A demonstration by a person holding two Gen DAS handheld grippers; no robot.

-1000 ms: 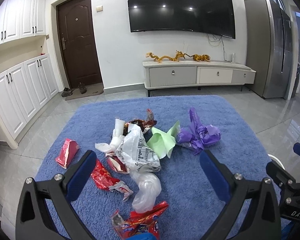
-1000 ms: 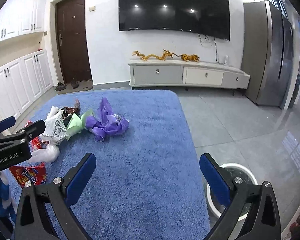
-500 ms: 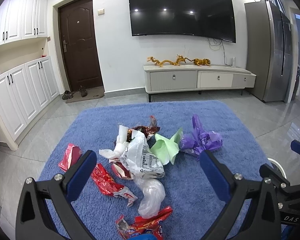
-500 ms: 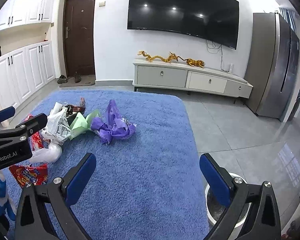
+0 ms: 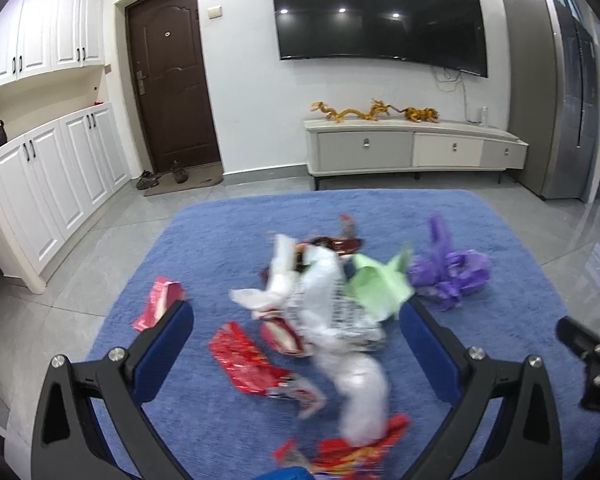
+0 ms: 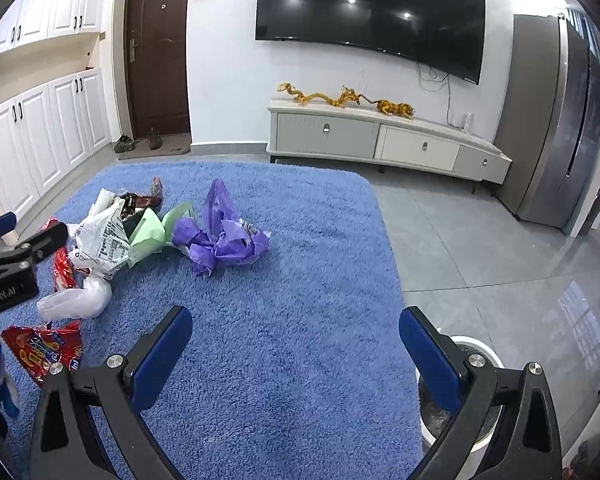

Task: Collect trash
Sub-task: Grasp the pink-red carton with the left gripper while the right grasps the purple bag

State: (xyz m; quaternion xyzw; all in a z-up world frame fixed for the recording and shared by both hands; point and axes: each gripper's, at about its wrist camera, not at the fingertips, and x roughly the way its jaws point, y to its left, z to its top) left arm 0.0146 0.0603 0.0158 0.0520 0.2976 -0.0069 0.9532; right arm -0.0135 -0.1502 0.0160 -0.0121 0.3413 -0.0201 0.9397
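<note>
Right gripper [image 6: 296,344] at frame bottom, jaws wide apart, nothing between them, over bare blue rug [image 6: 300,280]. Trash heap at left centre: purple bag [image 6: 224,236], green paper [image 6: 150,236], white printed bag [image 6: 100,236], red snack packet [image 6: 44,350]. White round bin [image 6: 480,360], probably, at lower right, on grey tile beside the rug.

Left gripper [image 5: 296,336] has drawn back from the trash pile [image 5: 328,304], now blurred

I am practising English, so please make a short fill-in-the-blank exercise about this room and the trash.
1. The trash lies on a ___ rug.
2. The crumpled purple bag lies to the ___ of the green paper.
3. Both the left gripper and the right gripper are ___.

Missing words: blue; right; open
</note>
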